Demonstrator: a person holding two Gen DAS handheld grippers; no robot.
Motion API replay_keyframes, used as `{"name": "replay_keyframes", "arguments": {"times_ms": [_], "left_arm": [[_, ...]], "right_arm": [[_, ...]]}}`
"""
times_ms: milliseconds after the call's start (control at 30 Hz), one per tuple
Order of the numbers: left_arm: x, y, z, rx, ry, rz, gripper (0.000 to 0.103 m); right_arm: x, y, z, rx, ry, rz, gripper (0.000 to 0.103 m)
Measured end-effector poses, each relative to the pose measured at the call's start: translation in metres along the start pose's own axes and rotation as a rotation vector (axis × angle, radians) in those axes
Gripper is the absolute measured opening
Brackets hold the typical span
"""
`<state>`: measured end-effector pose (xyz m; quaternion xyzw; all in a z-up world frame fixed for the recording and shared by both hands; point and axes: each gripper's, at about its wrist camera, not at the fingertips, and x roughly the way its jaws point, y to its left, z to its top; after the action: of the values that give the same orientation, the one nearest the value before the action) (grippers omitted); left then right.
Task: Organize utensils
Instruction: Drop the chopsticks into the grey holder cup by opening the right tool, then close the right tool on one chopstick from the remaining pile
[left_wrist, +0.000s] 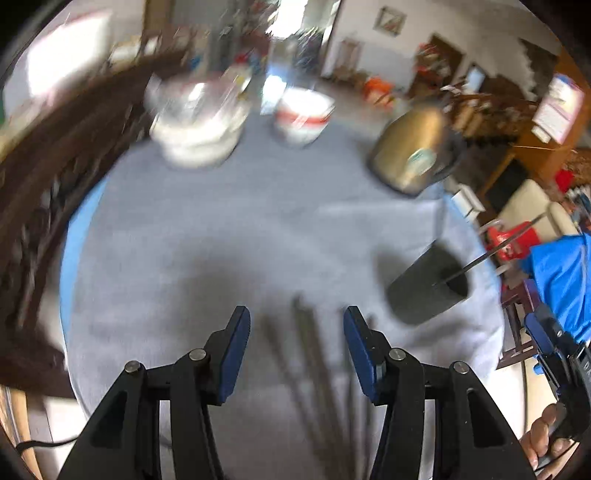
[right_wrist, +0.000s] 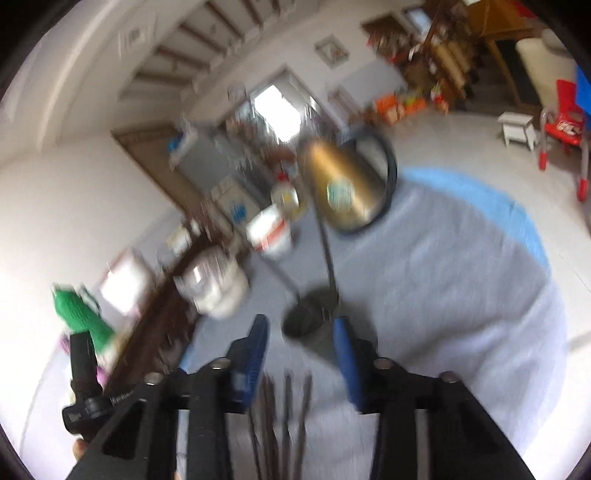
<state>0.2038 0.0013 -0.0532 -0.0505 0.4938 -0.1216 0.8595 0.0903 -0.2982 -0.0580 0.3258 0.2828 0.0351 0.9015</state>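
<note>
Several dark chopsticks (left_wrist: 306, 354) lie side by side on the grey cloth near the table's front. My left gripper (left_wrist: 297, 317) hangs open just above them, its blue pads on either side of the bundle and touching none. A dark cup (left_wrist: 424, 288) stands to the right with a chopstick (left_wrist: 491, 251) leaning out of it. In the right wrist view my right gripper (right_wrist: 301, 328) is open and holds nothing. The cup (right_wrist: 310, 325) is just beyond its tips with two chopsticks (right_wrist: 328, 251) standing in it, and the loose chopsticks (right_wrist: 284, 406) lie below.
A gold kettle (left_wrist: 410, 147) stands at the back right, a white bowl with a red band (left_wrist: 303, 114) and a glass-lidded white pot (left_wrist: 199, 122) at the back. A dark wooden chair (left_wrist: 55, 166) lines the table's left side. The round table's blue edge (right_wrist: 517, 214) curves right.
</note>
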Motion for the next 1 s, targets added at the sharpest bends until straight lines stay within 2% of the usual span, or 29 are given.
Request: {"name": "replay_keyframes", "arguments": {"times_ms": [133, 300, 600, 833, 1000], "left_arm": [[0.03, 0.029, -0.015, -0.1, 0.111, 0.002, 0.054], [0.051, 0.045, -0.017, -0.146, 0.165, 0.004, 0.054], [0.079, 0.051, -0.003, -0.189, 0.242, -0.009, 0.054], [0.099, 0.049, 0.004, -0.189, 0.302, 0.023, 0.053], [0.11, 0.044, 0.005, -0.183, 0.334, 0.04, 0.043]], "right_arm": [[0.046, 0.017, -0.026, -0.047, 0.163, -0.051, 0.036], [0.097, 0.029, -0.053, -0.089, 0.3, -0.1, 0.034], [0.146, 0.039, -0.055, -0.15, 0.4, -0.199, 0.035], [0.171, 0.04, -0.057, -0.185, 0.45, -0.293, 0.036], [0.185, 0.039, -0.06, -0.199, 0.49, -0.329, 0.035]]}}
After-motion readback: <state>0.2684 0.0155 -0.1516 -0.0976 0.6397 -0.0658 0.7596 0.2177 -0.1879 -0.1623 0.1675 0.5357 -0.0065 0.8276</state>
